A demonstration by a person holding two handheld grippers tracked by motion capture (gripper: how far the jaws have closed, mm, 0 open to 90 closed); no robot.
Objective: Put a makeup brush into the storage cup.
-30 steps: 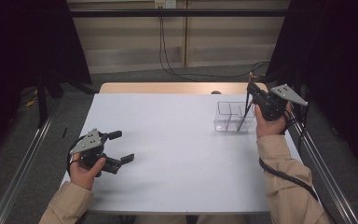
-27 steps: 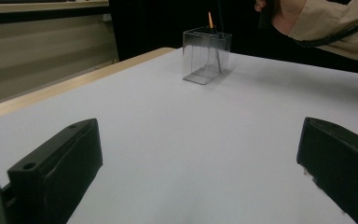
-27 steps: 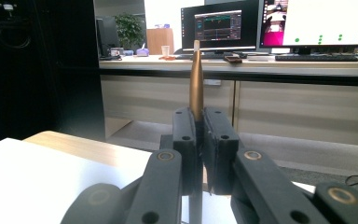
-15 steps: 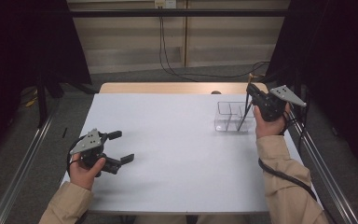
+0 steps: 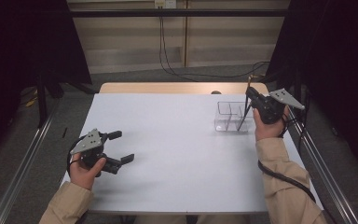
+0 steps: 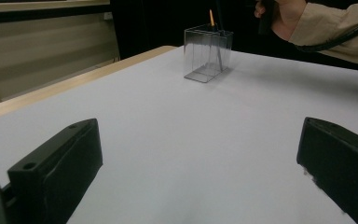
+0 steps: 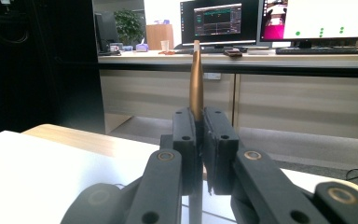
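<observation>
While I scan from my near edge outward, here is how it lies:

Near edge: my sleeves come in over the front edge of the white table [image 5: 177, 154], one at each front corner.

Left gripper: the left gripper [image 5: 117, 147] sits low over the near-left part of the table, close to the left edge, jaws spread wide with nothing between them; in the left gripper view its jaws stand far apart with bare white surface between.

Open room: the whole middle of the table is bare white, from the left gripper across to the clear box [image 5: 231, 116]; plenty of space to sweep sideways or forward.

Right gripper: the right gripper [image 5: 250, 96] is up at the far right, raised above the tabletop, near the right edge; jaws clamped on a thin pen [image 7: 196, 81], which stands upright between the pads in the right gripper view, its bronze tapered end poking above them.

Pen: in the high view its dark shaft [image 5: 243, 116] runs down from the jaws into the clear box, slightly tilted; I cannot tell whether its lower end touches the bottom.

Clear box: a see-through container with compartments, far right, well apart from the left gripper, just short of the wooden strip [image 5: 168, 87] at the far edge.

Sides: metal rails [image 5: 18, 172] run along both table sides on the floor.
</observation>
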